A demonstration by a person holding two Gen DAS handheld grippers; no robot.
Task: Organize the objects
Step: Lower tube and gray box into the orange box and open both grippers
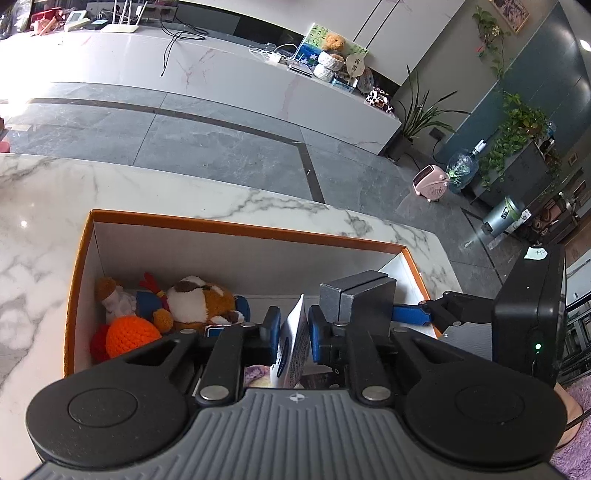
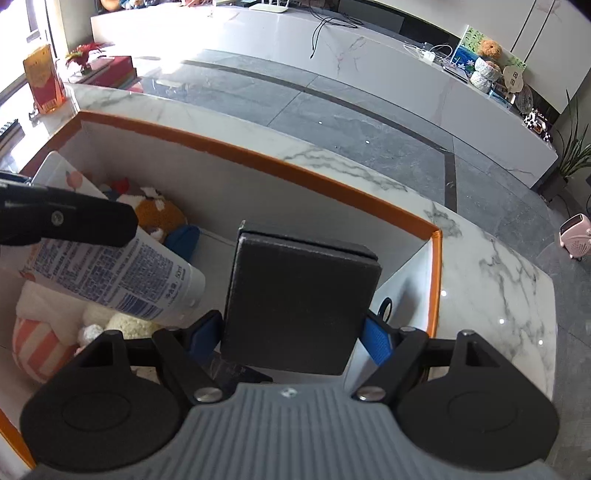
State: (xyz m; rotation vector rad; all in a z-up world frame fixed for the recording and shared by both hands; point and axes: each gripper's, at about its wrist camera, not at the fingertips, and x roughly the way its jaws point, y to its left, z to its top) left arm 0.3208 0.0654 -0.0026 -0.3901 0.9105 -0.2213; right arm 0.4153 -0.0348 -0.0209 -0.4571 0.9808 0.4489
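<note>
White tube (image 1: pixel 293 338) clamped flat between left gripper (image 1: pixel 291 338) pads, over orange-rimmed box (image 1: pixel 236 227); dark grey case (image 2: pixel 301 297) clamped in right gripper (image 2: pixel 291 338), inside same box, right of plush toys (image 1: pixel 192 301).

place: home living room
evidence: low marble TV cabinet (image 1: pixel 207 70) holding router (image 1: pixel 120 26); houseplants (image 1: pixel 517 136) trailing; pink heater (image 1: pixel 430 182) sitting on floor

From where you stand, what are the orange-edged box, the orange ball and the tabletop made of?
Orange-edged box: likely cardboard, thin flat walls, matte white inside. Orange ball: crocheted yarn, visible stitches. Tabletop: glossy marble or a marble-look slab, grey veins.
</note>
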